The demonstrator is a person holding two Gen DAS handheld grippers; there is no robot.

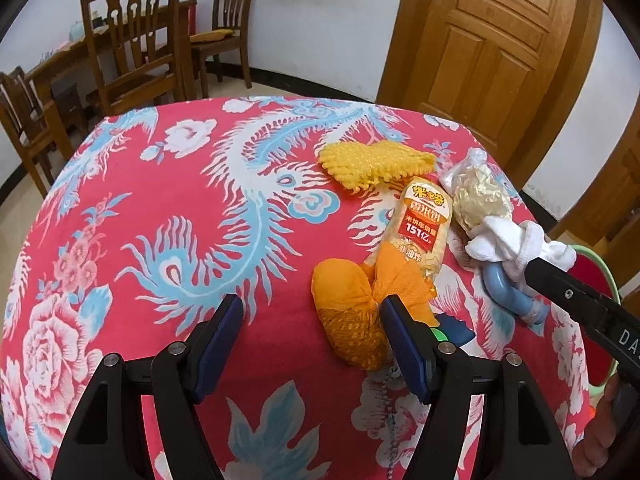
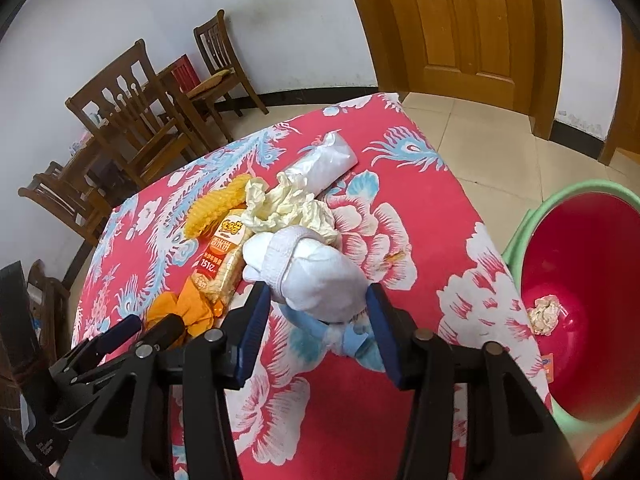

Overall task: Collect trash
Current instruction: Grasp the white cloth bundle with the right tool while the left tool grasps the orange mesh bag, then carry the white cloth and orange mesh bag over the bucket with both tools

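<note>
Straddling a white cloth bundle (image 2: 310, 276), the right gripper (image 2: 316, 304) has its jaws part open, pads at or just off the bundle's sides; contact can't be confirmed. Left gripper (image 1: 312, 316) hangs over the bench (image 1: 140, 208) with jaws wide and holding nothing, its right pad beside an orange mesh bag (image 1: 352, 320). Rice-cracker packet (image 1: 420, 224), yellow foam net (image 1: 372, 164) and crumpled paper (image 2: 288, 204) lie nearby; the red bin (image 2: 592, 264) beside the bench holds one paper wad (image 2: 544, 314).
</note>
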